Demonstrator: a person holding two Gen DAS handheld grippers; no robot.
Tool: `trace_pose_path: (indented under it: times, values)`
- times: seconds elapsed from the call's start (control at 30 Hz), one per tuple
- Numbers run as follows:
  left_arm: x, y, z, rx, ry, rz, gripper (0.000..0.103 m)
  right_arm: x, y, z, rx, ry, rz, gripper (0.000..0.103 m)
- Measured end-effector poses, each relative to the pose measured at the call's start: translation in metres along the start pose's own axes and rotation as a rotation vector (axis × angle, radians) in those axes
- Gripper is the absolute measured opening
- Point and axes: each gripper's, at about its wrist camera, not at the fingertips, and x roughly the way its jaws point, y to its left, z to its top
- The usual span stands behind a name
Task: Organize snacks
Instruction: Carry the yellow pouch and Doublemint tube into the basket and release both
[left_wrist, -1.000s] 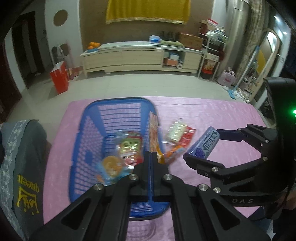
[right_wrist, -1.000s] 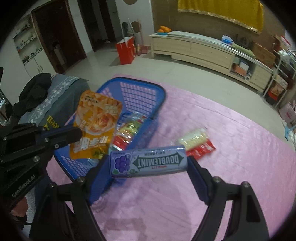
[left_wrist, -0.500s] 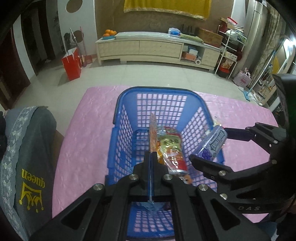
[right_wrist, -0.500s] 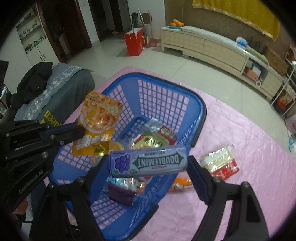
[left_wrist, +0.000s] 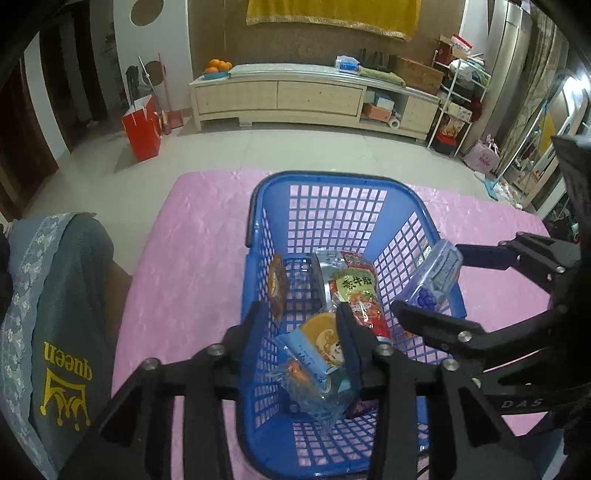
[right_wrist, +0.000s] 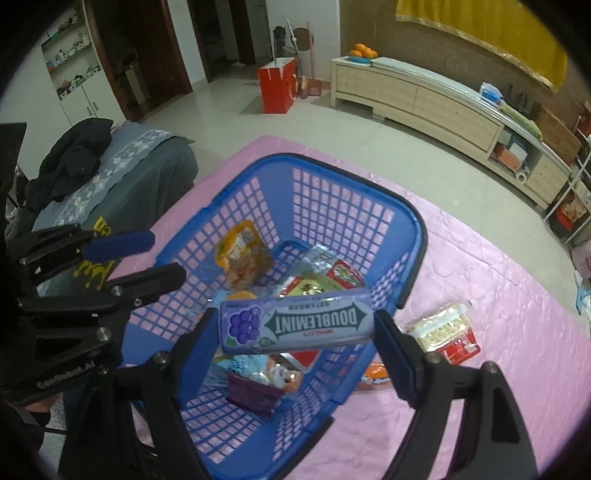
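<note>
A blue plastic basket (left_wrist: 343, 192) (right_wrist: 413, 236) sits on the pink tablecloth and holds several snack packs. My left gripper (left_wrist: 299, 317) (right_wrist: 147, 258) is open and empty over the basket's left side. The orange snack pouch (left_wrist: 277, 284) (right_wrist: 242, 254) lies free inside the basket, against its left wall. My right gripper (right_wrist: 295, 328) (left_wrist: 428, 284) is shut on a purple Doublemint gum pack (right_wrist: 295, 323) (left_wrist: 436, 275), held crosswise above the basket's right rim.
Two snack packs (right_wrist: 441, 330) and an orange packet (right_wrist: 375, 373) lie on the pink cloth (right_wrist: 480, 277) right of the basket. A grey-covered chair (left_wrist: 55, 314) stands at the table's left edge. A long cabinet (left_wrist: 295, 96) and red bag (left_wrist: 142, 127) stand across the floor.
My left gripper has opened and the orange pouch has dropped into the basket. Both grippers have moved left over the basket, the right one still holding the gum.
</note>
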Motion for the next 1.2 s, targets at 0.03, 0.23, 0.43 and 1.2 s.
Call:
trace_pose_path:
  times: [0.03, 0.23, 0.43, 1.2]
  values:
    - [-0.004, 0.003, 0.0, 0.001, -0.005, 0.008, 0.044, 0.0, 0.004, 0.002, -0.007, -0.001, 0.006, 0.084]
    - [-0.015, 0.026, -0.002, 0.011, -0.034, 0.065, 0.06, 0.014, 0.018, 0.016, -0.029, 0.014, 0.013, 0.084]
    - [-0.007, 0.052, -0.008, -0.016, 0.0, 0.086, 0.062, 0.039, 0.029, 0.026, -0.032, 0.059, 0.021, 0.084]
    - [-0.022, 0.042, -0.014, -0.026, -0.009, 0.065, 0.069, 0.007, 0.009, 0.015, 0.026, 0.055, 0.013, 0.096]
